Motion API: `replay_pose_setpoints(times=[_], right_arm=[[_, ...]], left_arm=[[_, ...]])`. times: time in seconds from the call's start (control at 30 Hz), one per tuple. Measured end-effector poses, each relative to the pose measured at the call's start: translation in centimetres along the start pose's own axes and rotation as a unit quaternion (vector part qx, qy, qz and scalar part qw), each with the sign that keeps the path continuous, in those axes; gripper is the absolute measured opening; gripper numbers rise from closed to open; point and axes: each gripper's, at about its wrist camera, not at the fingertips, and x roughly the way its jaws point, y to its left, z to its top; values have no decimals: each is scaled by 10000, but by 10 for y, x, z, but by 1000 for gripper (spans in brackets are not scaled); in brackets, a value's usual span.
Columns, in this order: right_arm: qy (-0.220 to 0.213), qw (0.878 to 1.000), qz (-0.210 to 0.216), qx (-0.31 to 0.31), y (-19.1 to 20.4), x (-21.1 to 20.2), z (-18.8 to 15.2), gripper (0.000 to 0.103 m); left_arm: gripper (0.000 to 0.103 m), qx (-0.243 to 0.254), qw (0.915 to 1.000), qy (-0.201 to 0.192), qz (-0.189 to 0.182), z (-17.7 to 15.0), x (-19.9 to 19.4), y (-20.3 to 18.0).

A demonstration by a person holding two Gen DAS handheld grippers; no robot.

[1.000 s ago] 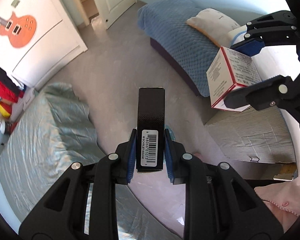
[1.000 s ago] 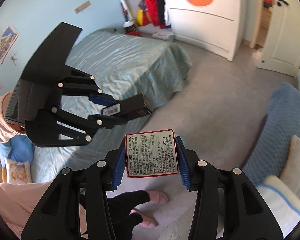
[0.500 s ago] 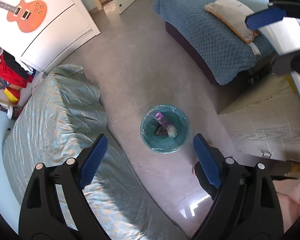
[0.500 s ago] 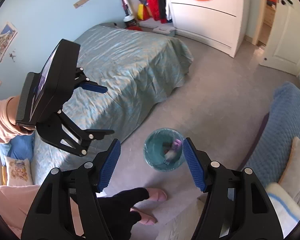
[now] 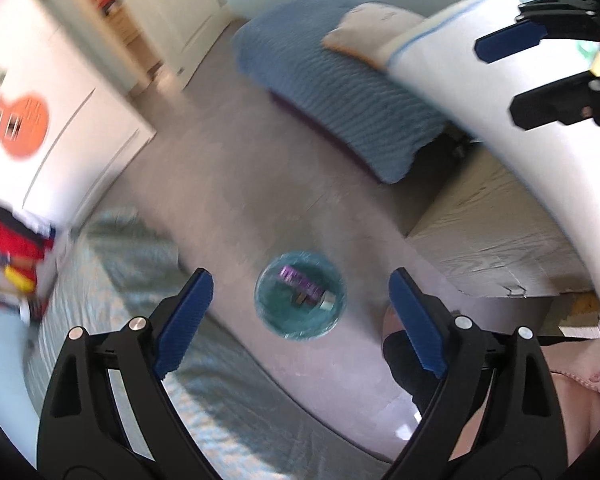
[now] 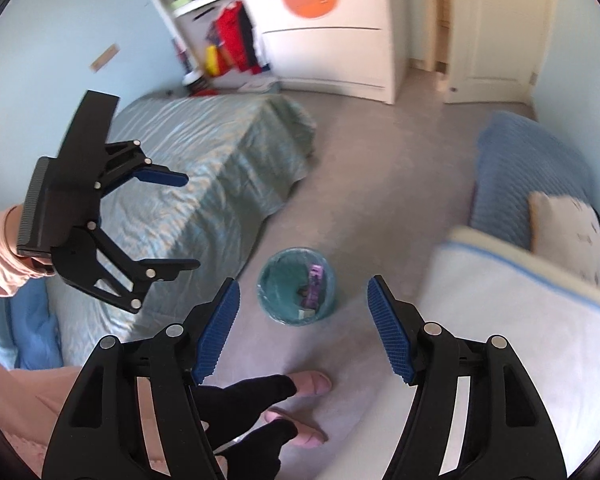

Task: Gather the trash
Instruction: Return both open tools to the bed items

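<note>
We see the teal trash bin [image 5: 300, 300] on the floor, a purple box [image 6: 315, 286] inside it, our left gripper [image 5: 300, 316] and right gripper [image 6: 302, 330] above it, both jaws opening, empty.

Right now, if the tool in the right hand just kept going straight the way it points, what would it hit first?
Most likely the round teal trash bin on the floor, which sits between the opening, empty fingers of the right tool. Nothing shows in between, though depth is hard to judge.
</note>
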Motion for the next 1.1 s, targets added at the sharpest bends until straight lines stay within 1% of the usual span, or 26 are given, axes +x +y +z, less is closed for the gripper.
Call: replay_pose_setpoints(times=[0.1,0.2,0.23,0.27,0.4,0.5,0.63,0.67,0.7,0.77,0.8,0.83,0.87,0.9,0.97,1.03,1.07,1.1], right_arm=[[-116,9992,-249,305,-15,-27,-28,68],[-261,9964,-484,643,-28,-53,-59,68],[-307,9950,-581,751,-31,-61,-70,71],[-369,9930,-697,883,-36,-70,-82,72],[-543,9820,-1072,1457,-52,-105,-133,73],[-633,9710,-1332,1884,-59,-128,-174,73],[-751,9519,-1683,2447,-64,-157,-228,73],[-782,9444,-1800,2637,-64,-166,-247,73],[-796,9395,-1880,2751,-67,-173,-259,73],[-832,9251,-2086,3062,-65,-188,-289,73],[-840,9187,-2171,3191,-65,-194,-303,73],[-848,9129,-2239,3305,-64,-200,-314,73],[-847,9032,-2359,3484,-62,-208,-333,73],[-846,8970,-2431,3594,-62,-215,-346,73],[-846,8818,-2586,3852,-61,-231,-382,73],[-860,8679,-2703,4078,-61,-247,-409,73],[-856,8597,-2772,4204,-59,-252,-425,74],[-853,8517,-2830,4327,-57,-257,-439,76]], left_arm=[[90,516,9984,-199,-95,20,-12,-35],[90,906,9952,-296,-221,34,-16,-65],[91,1065,9934,-320,-273,40,-17,-78],[91,1184,9919,-348,-307,43,-18,-87],[92,1830,9803,-507,-540,60,-25,-138],[92,2338,9678,-577,-728,68,-28,-177],[93,3009,9463,-628,-1002,74,-32,-235],[93,3154,9409,-642,-1053,75,-33,-248],[93,3324,9342,-667,-1111,75,-34,-262],[93,3618,9216,-686,-1225,75,-36,-287],[93,3808,9128,-701,-1301,75,-37,-303],[93,3935,9067,-703,-1350,76,-37,-312],[93,4097,8987,-711,-1396,75,-38,-325],[93,4206,8932,-718,-1420,73,-40,-333],[94,4459,8796,-723,-1495,72,-43,-358],[94,4595,8707,-719,-1596,76,-44,-377],[94,4639,8678,-717,-1632,78,-46,-388],[94,4712,8628,-725,-1683,80,-46,-398]])
